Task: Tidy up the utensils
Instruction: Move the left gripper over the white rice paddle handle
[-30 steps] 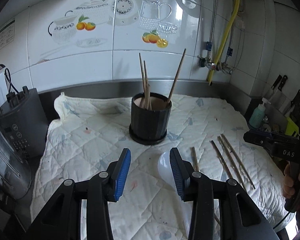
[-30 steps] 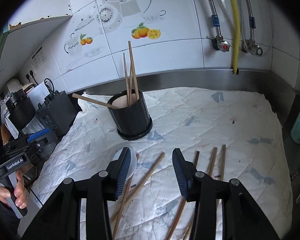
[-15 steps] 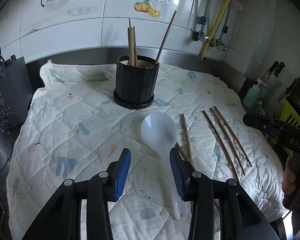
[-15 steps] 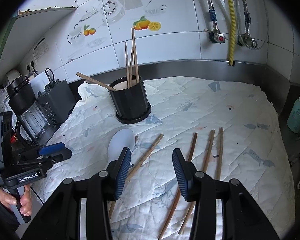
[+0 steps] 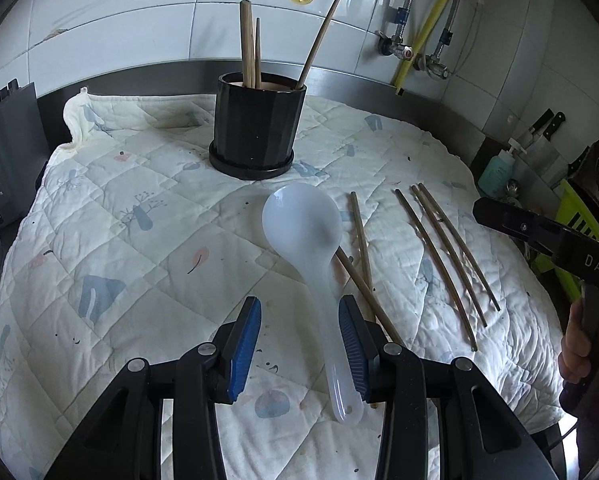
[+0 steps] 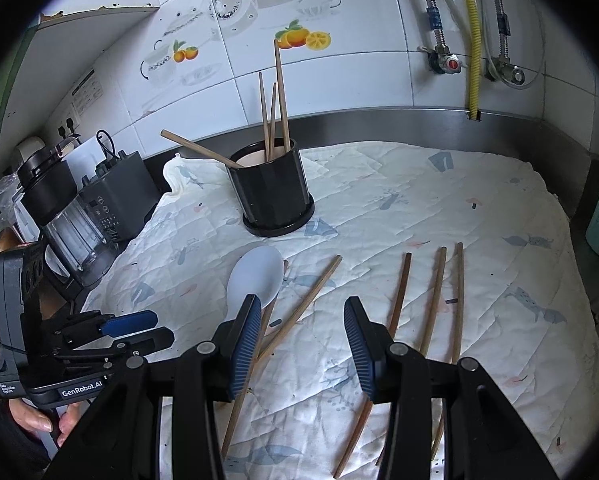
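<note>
Left wrist view shows the translucent white spoon (image 5: pixel 301 220) whole on the quilted cloth (image 5: pixel 139 248), its slim handle between the left gripper (image 5: pixel 299 334)'s parted, empty jaws. Right wrist view alone shows a fourth chopstick leaning sideways from the ribbed black holder (image 6: pixel 273 196). The right gripper (image 6: pixel 299 330), jaws apart and empty, hangs over loose wooden chopsticks (image 6: pixel 429 320).
</note>
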`<state>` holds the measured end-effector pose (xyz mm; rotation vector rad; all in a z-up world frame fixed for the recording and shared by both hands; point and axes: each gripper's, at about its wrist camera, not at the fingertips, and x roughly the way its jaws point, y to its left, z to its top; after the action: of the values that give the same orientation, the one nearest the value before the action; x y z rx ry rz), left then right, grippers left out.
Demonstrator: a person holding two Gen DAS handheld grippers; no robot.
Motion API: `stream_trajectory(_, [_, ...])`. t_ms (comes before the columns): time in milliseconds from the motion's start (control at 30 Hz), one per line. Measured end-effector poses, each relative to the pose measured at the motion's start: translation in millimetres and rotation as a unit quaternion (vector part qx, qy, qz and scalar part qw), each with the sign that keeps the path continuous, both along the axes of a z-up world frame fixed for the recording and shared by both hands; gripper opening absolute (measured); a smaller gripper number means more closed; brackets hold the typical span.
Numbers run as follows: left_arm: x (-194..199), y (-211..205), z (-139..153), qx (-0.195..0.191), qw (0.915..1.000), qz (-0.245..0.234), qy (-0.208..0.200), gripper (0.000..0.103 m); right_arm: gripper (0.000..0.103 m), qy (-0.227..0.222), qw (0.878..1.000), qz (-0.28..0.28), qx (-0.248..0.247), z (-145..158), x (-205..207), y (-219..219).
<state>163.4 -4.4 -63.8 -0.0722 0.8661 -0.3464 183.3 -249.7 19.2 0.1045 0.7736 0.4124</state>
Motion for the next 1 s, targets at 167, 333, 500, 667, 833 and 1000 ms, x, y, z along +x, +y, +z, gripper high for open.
stream_trajectory(167, [-4,-4,-9,0.001,0.9999,-0.01,0.009,0.043,0.048,0.006,1.0,0.002,-0.002,-6,0,2])
stream_trajectory(333, [-9,-11,-18,-0.002,0.9996,-0.017,0.022,0.043,0.048,0.019,1.0,0.005,-0.001,-15,-3,3])
stream_trajectory(500, [-12,-18,-28,-0.006,0.9992,-0.022,0.032,0.043,0.048,0.025,1.0,0.005,0.003,-19,-5,3])
stream_trajectory(667, [-14,-25,-36,-0.008,0.9988,-0.027,0.04,0.042,0.048,0.033,0.999,0.003,0.007,-23,-5,2])
stream_trajectory(833, [-11,-29,-38,-0.006,0.9986,-0.03,0.044,0.041,0.048,0.039,0.999,0.003,0.009,-27,-6,3])
stream_trajectory(1000, [-4,-29,-39,-0.002,0.9986,-0.027,0.045,0.036,0.048,0.038,0.999,0.002,0.009,-27,-5,3])
